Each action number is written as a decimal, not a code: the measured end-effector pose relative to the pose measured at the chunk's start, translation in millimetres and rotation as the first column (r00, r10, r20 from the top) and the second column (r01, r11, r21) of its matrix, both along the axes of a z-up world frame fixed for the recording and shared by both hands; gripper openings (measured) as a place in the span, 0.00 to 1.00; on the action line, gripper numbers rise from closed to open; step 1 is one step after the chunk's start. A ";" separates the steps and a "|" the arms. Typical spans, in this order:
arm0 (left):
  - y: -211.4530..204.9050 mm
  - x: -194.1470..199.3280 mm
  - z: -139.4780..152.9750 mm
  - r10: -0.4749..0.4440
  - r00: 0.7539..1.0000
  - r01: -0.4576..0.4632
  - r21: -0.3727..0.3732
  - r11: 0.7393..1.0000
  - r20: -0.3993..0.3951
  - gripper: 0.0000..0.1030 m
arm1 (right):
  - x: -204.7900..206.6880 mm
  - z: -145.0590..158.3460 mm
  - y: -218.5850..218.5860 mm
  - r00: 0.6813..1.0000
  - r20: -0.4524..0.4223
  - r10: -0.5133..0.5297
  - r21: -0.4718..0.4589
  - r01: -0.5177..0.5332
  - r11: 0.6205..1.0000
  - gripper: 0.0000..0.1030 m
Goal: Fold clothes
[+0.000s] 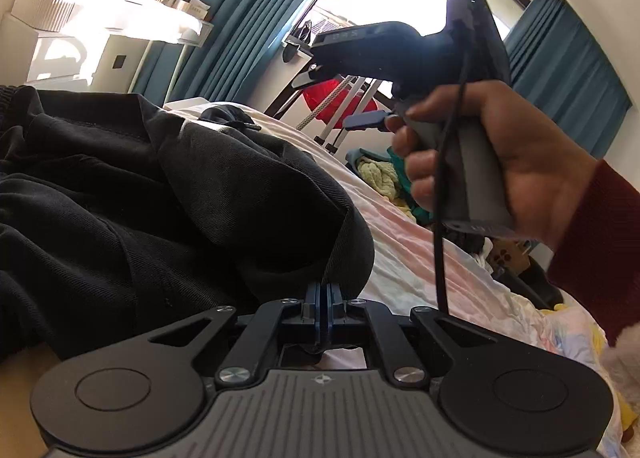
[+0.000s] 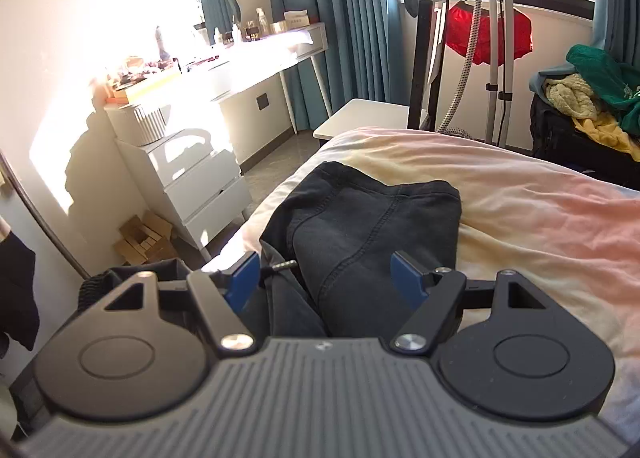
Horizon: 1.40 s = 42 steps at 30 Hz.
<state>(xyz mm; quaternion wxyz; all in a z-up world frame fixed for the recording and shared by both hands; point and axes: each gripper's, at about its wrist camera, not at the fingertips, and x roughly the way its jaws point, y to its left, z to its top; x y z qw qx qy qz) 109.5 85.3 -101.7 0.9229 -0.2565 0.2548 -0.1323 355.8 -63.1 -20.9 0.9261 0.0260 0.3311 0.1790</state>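
Midway through the fold, the left gripper (image 1: 323, 292) is clamping the hem of the dark garment (image 1: 160, 185) bunched directly ahead of it on the bed (image 2: 520, 209), while the right gripper (image 2: 326, 278), jaws apart and empty, is hovering above the half-doubled cloth, with flattening and squaring seemingly remaining.

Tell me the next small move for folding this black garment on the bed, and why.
Probably lower the open right gripper onto the black garment and pinch a free edge. The left gripper is already shut on the fabric, while nothing sits between the right pads.
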 end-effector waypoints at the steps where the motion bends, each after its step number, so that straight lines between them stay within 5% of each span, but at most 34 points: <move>1: 3.9 3.3 -4.9 0.008 1.000 -0.008 -0.023 1.000 -0.003 0.03 | 24.8 -4.0 18.2 1.000 -0.017 0.011 -0.011 -0.011 1.000 0.72; 9: 22.9 25.1 -32.9 -0.017 1.000 0.013 -0.147 0.989 -0.024 0.03 | 155.5 -66.8 120.1 0.987 -0.158 0.008 -0.121 -0.028 0.992 0.70; 11: 24.3 28.6 -35.2 -0.025 0.999 0.021 -0.158 0.987 -0.021 0.03 | 165.8 -79.5 135.7 0.987 -0.162 0.015 -0.199 -0.047 0.979 0.58; 13: 26.0 29.9 -37.2 -0.031 0.999 0.028 -0.167 0.986 -0.013 0.03 | 170.9 -87.7 140.3 0.987 -0.163 -0.005 -0.262 -0.038 0.964 0.19; 14: 26.6 29.2 -37.5 -0.032 0.999 0.030 -0.168 0.985 -0.008 0.03 | 170.9 -87.6 135.5 0.986 -0.162 -0.030 -0.250 -0.012 0.968 0.11; 19: 14.7 16.9 -27.3 -0.042 0.997 0.047 -0.085 0.995 0.062 0.02 | 151.5 -55.5 96.9 0.991 -0.055 -0.125 -0.206 0.112 0.972 0.05; 25: -6.9 -5.5 -8.4 -0.097 0.981 0.097 0.011 0.995 0.167 0.02 | 99.4 21.0 -16.2 0.968 0.016 -0.252 -0.119 0.252 0.960 0.05; 30: -29.5 -18.1 0.0 -0.182 0.960 0.155 0.136 0.978 0.213 0.02 | 6.0 44.0 -142.6 0.922 0.016 -0.387 0.011 0.387 0.922 0.05; 36: -58.9 -26.0 -1.6 -0.257 0.943 0.204 0.244 0.948 0.210 0.00 | -121.9 -15.1 -268.1 0.838 -0.116 -0.532 0.190 0.545 0.817 0.05; 42: -89.5 -41.9 -7.9 -0.326 0.924 0.241 0.357 0.903 0.200 0.01 | -213.0 -103.1 -321.8 0.779 -0.300 -0.551 0.343 0.627 0.700 0.04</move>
